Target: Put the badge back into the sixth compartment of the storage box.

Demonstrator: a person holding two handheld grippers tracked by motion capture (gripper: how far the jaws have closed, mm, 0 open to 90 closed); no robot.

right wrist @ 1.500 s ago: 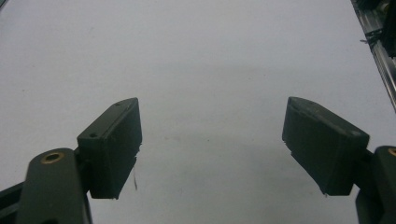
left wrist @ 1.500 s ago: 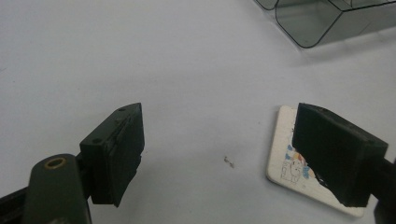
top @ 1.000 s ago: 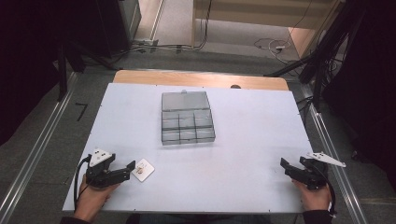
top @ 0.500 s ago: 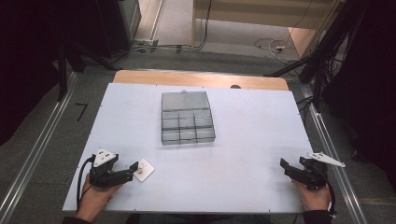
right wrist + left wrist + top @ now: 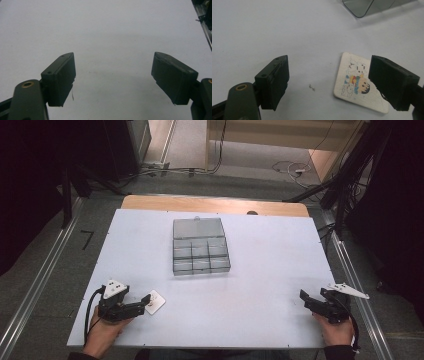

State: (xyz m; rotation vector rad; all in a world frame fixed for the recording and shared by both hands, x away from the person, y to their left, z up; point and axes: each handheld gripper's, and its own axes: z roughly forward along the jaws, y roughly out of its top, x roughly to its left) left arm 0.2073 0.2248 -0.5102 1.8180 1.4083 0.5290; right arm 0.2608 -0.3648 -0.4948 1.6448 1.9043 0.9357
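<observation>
At the near left edge of the table, the left gripper has its jaws spread wide, one on either side of a single square picture card that lies flat and ungrasped. One clear compartment box sits mid-table, well apart. Far right, the right gripper hovers with jaws released over bare table. Judging by this, the work has barely started: the card still needs gripping and moving, perhaps toward the box.

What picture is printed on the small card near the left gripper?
The white card carries a colourful cartoon child figure; the left gripper view shows it best.
</observation>
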